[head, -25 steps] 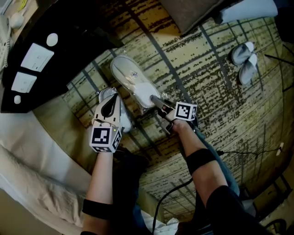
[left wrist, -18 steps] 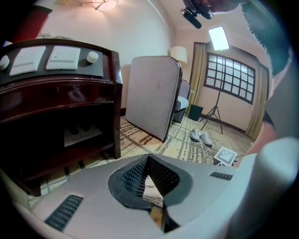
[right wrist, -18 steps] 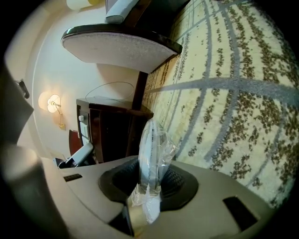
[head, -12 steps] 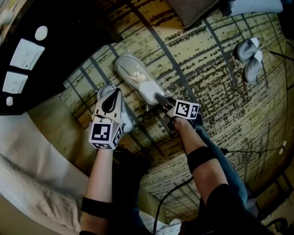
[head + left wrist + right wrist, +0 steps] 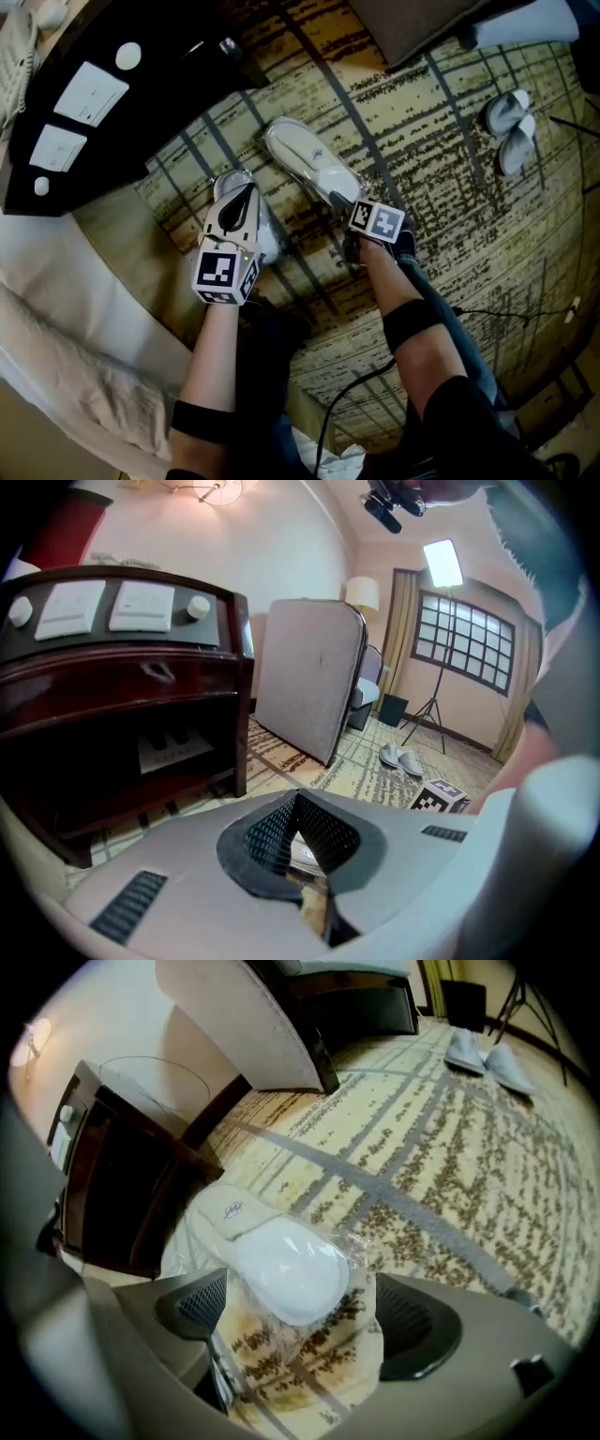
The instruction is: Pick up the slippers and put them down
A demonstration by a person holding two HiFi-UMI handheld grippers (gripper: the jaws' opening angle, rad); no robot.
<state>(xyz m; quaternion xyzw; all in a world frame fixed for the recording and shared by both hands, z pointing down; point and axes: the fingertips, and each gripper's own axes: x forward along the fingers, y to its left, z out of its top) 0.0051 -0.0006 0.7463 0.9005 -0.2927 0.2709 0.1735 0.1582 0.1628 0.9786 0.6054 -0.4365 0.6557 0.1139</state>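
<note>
Looking at the right gripper, its jaws just swung wide open, and the plastic-wrapped slipper lies on the patterned carpet with its near end between them, pads off it. The left gripper is closed tight, right over a second slipper beside the dark cabinet.

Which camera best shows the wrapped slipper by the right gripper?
The right gripper view: the wrapped slipper sits close and central, with its wrapper and logo clear. The head view shows it small, from above; the left gripper view misses it.
</note>
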